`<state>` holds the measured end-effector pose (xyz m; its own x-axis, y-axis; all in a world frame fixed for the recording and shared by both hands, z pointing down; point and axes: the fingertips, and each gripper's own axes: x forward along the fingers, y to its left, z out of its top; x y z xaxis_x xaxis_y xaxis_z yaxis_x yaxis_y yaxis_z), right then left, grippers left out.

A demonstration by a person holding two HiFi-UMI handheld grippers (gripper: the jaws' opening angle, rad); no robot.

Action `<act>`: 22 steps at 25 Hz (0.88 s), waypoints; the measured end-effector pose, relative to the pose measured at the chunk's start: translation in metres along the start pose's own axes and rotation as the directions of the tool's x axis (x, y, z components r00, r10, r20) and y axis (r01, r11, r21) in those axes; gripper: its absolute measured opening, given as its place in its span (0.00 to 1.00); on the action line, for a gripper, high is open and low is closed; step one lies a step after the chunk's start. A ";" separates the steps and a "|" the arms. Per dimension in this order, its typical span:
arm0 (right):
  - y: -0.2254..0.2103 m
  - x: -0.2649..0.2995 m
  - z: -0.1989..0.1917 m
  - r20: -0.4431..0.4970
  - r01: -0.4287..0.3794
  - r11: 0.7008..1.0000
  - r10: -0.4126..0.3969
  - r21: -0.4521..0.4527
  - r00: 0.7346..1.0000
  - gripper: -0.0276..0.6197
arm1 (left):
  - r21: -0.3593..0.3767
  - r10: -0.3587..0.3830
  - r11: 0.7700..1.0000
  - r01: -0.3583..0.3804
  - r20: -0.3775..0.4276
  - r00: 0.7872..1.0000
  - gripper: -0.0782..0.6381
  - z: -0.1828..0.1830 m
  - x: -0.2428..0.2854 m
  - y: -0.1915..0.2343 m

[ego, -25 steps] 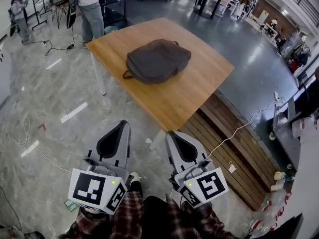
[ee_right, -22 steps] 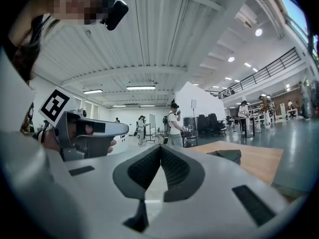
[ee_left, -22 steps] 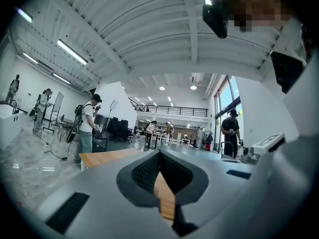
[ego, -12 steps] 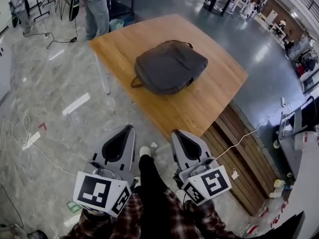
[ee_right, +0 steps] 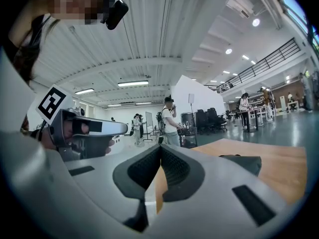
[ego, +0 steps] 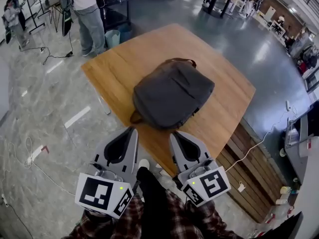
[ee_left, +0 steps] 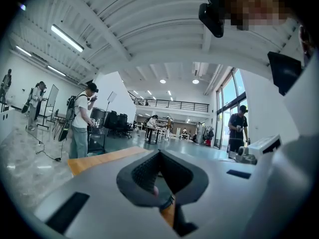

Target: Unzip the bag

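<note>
Beyond table [ego: 124,63] with bag [ego: 172,94], person [ego: 87,14] standing; left hand-held gripper [ego: 132,129], right hand-held gripper [ego: 173,133] closed, empty.

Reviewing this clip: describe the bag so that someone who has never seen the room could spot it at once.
A big wooden table stands on the grey floor of an open hall. Lying flat near its middle is a dark grey backpack, the only thing on the table; a brown handle loop at its far end marks it.

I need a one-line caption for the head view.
Both shut, the left claw and right claw hover before a grey backpack on a wooden table.
</note>
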<state>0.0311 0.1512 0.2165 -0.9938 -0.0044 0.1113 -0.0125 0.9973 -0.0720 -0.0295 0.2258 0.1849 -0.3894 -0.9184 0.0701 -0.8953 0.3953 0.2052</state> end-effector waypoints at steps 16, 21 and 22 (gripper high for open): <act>-0.112 0.096 0.016 -0.024 0.175 0.983 -0.174 0.061 0.984 0.06 | 0.033 -0.198 0.979 0.201 -0.088 0.976 0.12 0.025 0.168 0.041; -0.146 0.114 0.014 -0.034 0.321 0.943 -0.319 0.088 0.947 0.06 | 0.028 -0.330 0.942 0.336 -0.129 0.935 0.12 0.023 0.218 0.048; -0.152 0.115 0.013 -0.038 0.353 0.931 -0.351 0.094 0.935 0.06 | 0.024 -0.358 0.931 0.365 -0.138 0.923 0.12 0.022 0.226 0.048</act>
<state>-0.0832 -0.0017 0.2278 -0.9211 -0.3519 0.1667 -0.3732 0.9199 -0.1204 -0.1653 0.0373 0.1890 -0.0090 -0.9920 0.1256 -0.9805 0.0334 0.1936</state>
